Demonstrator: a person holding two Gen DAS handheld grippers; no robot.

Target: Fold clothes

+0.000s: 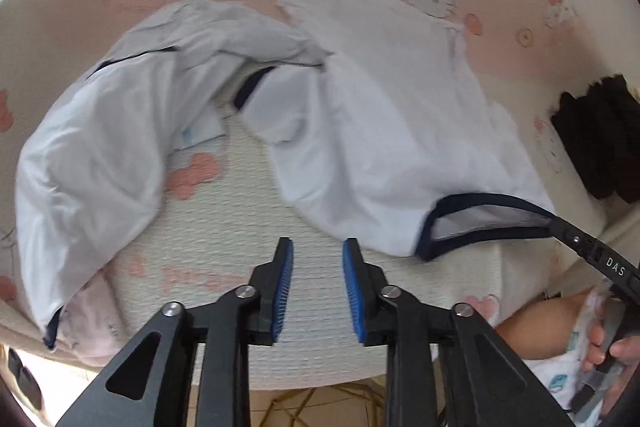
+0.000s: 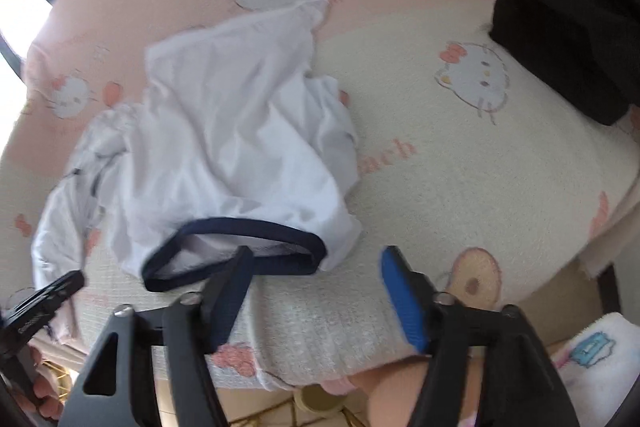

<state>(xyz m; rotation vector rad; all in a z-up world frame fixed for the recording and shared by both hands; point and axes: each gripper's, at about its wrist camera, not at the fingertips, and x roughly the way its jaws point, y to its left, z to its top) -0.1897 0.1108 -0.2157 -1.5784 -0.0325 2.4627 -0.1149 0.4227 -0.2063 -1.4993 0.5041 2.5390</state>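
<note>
A white shirt [image 1: 360,115] with dark navy trim lies crumpled on the pink and cream blanket [image 1: 248,315] that covers the desk. The left gripper [image 1: 318,291] hangs over bare blanket just before the shirt, its blue pads a little apart with nothing between them. The right gripper [image 2: 316,295] is wide open; its left finger [image 2: 230,299] lies at the navy-edged opening [image 2: 236,251] of the shirt, but the pads do not press the cloth. A black garment [image 2: 572,11] lies at the far right edge of the blanket.
</note>
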